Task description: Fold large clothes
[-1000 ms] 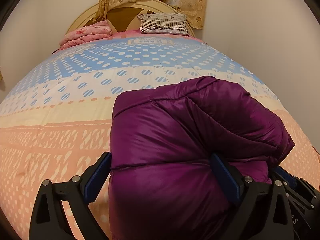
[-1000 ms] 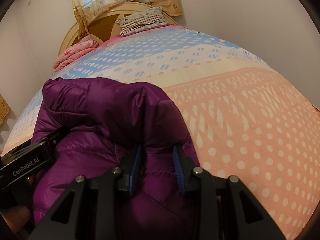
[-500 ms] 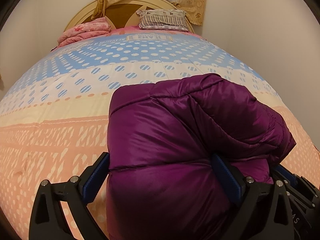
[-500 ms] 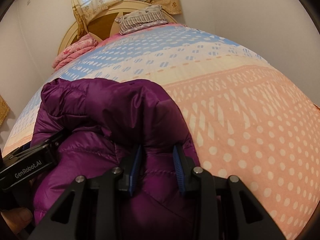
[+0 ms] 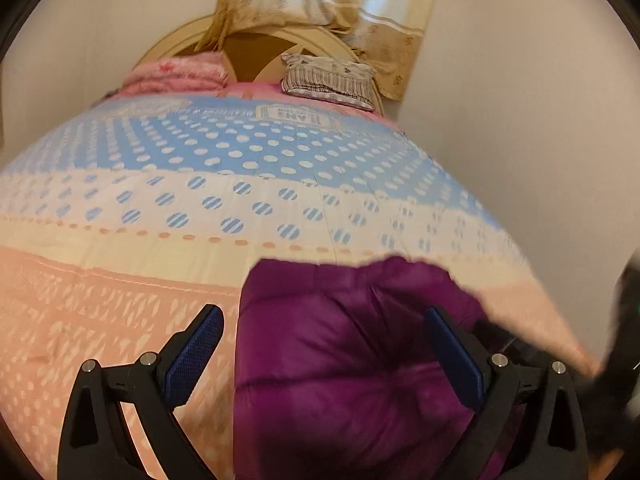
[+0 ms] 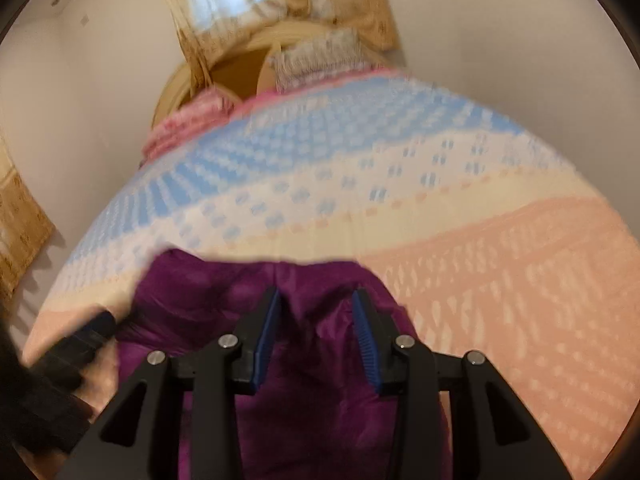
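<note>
Purple jacket (image 5: 352, 364) between left tongs (image 5: 324, 344)

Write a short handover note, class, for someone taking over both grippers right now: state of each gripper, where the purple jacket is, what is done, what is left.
Left gripper: open wide, fingers either side of the purple jacket, not pinching.
Right gripper: fingers closer together with a jacket fold between them; grip unclear through blur.
Jacket: bundled on the bedspread, near end of the bed.
Done: folded into a compact bundle.
Left: probably check the fold, tidy it, withdraw both grippers.
</note>
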Motion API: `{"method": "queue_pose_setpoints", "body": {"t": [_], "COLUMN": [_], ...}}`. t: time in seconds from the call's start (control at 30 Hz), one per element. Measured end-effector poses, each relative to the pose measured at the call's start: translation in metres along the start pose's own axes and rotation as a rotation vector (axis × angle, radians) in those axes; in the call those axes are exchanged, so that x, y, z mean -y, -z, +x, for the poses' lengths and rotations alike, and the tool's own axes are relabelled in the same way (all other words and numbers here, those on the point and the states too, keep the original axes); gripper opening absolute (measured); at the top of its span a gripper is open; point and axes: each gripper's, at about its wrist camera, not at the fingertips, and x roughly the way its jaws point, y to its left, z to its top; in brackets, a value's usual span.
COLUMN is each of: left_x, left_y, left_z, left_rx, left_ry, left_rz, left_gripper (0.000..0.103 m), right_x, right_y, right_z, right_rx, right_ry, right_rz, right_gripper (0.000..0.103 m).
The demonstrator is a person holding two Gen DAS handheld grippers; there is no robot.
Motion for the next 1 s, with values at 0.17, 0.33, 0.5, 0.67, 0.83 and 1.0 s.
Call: {"method": "queue_pose_setpoints", "body": {"t": [0.17,0.33,0.5,0.67,0.83,1.0], "left_x": [-0.002,-0.004,-0.017,-0.01,-0.007,-0.006], "left_y": [0.016,0.024,0.03,0.032,0.033,0.033], "left_z": [0.049,0.053,0.063,0.066,0.076,0.078], "left_rx": [-0.147,-0.119,-0.17,-0.203,-0.248,-0.262], "left_ry": [-0.023,-0.012,0.051,0.027,0.006,-0.013], "left_rz": [-0.011,-0.032,-0.085,-0.062,-0.041,-0.023], "left_gripper": [0.1,0.102,0.102,0.102,0.102,0.102], "right_x": [0.018,0.034,0.025,0.026,0.022,0.021], "right_y": [0.015,0.024,0.028,0.028,0.027,0.027], "right_z": [0.011,0.013,0.01,0.013,0.016,0.018], "right_rx": [-0.024,-0.025,-0.021,-0.027,-0.043,-0.052], "right_ry": [-0.042,-0.106,-0.072,-0.066,-0.033,-0.015], "right_rz": [0.054,0.126,0.11,0.114,0.095,0.082], "right_gripper": [0.038,0.038,0.038,0.038,0.038,0.038]}}
